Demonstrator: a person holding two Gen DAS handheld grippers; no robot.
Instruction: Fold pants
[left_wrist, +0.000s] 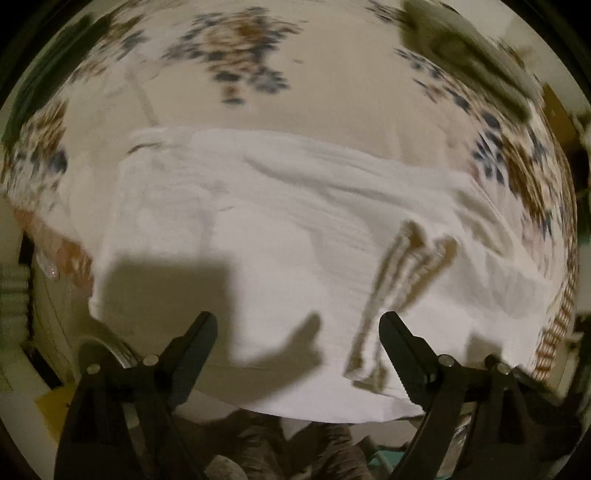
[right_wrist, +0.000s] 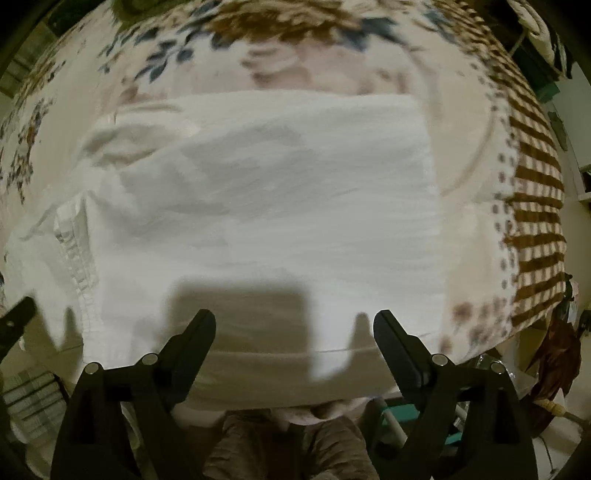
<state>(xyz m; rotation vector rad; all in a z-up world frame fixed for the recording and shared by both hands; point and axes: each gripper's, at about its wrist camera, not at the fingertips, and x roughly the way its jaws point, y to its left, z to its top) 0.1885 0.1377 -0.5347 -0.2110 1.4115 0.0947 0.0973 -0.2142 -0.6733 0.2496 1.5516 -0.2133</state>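
- Our left claw (left_wrist: 298, 334) hangs spread wide and empty above the near edge of the white pants (left_wrist: 280, 229), with its shadow falling on the cloth.
- Our right claw (right_wrist: 294, 332) is likewise spread, pinching nothing, over the near hem.
- The pants lie flat across the floral bedspread (left_wrist: 332, 85), already doubled into a broad band; the ribbed waistband (right_wrist: 75, 251) sits toward the left end in the right wrist view.
- To fold well, we judge each claw should bite one end through all layers, then lift them together so the band stays square.
- The bed's near edge sits just under the hem, so we have little slack there; open bedspread beyond the far edge gives room to carry the fold. A dark garment (left_wrist: 476, 59) lies at the far corner, well apart.
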